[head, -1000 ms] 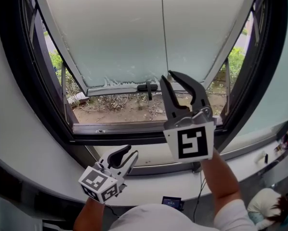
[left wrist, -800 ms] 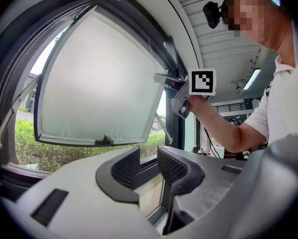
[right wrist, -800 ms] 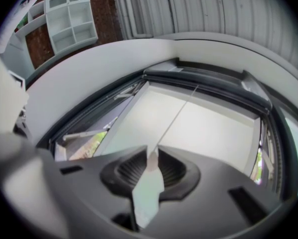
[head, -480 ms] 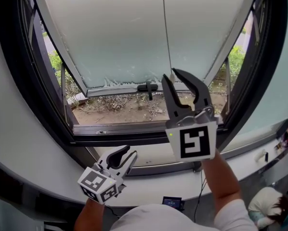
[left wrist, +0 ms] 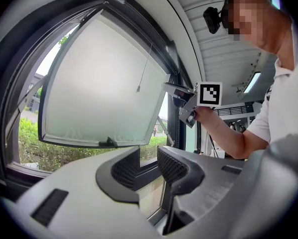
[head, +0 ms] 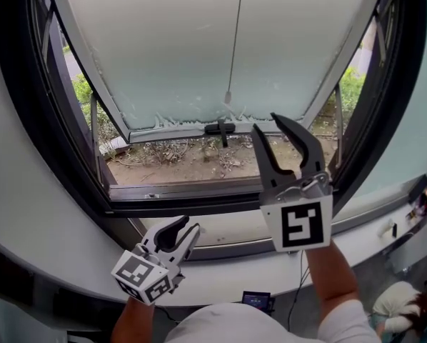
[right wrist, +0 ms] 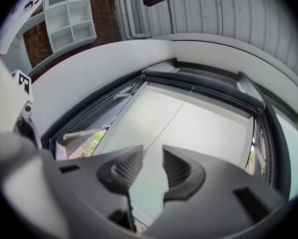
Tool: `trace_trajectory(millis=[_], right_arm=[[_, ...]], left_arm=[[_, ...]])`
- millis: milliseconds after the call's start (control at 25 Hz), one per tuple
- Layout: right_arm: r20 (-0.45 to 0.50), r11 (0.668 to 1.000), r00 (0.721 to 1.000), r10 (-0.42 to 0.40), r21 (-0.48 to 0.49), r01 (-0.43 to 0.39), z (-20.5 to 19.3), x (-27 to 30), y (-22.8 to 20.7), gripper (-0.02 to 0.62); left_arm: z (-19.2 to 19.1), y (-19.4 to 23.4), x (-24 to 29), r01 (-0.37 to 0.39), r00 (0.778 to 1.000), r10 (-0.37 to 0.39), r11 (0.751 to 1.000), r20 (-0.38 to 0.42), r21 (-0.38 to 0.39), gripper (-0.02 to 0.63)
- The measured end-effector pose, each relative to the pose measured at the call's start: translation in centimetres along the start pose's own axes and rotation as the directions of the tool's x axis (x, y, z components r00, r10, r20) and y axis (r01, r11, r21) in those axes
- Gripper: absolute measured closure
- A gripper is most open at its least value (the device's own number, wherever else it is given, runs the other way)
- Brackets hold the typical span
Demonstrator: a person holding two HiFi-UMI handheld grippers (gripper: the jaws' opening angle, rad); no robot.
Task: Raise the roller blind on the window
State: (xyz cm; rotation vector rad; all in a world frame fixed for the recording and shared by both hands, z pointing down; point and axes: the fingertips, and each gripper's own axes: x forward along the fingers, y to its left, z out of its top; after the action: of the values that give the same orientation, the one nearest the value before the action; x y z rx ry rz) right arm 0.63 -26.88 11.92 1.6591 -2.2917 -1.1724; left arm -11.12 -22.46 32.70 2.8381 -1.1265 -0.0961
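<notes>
One cord hangs free — right claw just opened, empty.

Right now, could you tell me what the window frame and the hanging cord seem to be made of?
Window frame: probably metal, dark matte coating, judging by slim straight profiles. Hanging cord: thin pale string, perhaps nylon, ending in a small weight; material uncertain.

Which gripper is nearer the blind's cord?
Right. The right gripper, its jaws just opened and empty, is just below-right of the cord; the left gripper hangs far lower.
</notes>
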Motion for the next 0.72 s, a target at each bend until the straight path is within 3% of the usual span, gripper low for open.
trace_trajectory(millis=[480,720], right_arm=[[-0.088,0.988,0.996,-0.004,0.151,0.017,-1.6,-4.4,2.1,0.483],[-0.193,0.965,0.98,0.041,0.264,0.011,-4.4,-8.7,5.0,0.517]], left_arm=[[0.3,0.7,-3.0,0.014,0.999,-0.012,0.999,0.043,-0.049,0.482],[-1.0,-0.3,-4.8,0.081,0.995,-0.076,0.993,0.062,-0.082,0.495]])
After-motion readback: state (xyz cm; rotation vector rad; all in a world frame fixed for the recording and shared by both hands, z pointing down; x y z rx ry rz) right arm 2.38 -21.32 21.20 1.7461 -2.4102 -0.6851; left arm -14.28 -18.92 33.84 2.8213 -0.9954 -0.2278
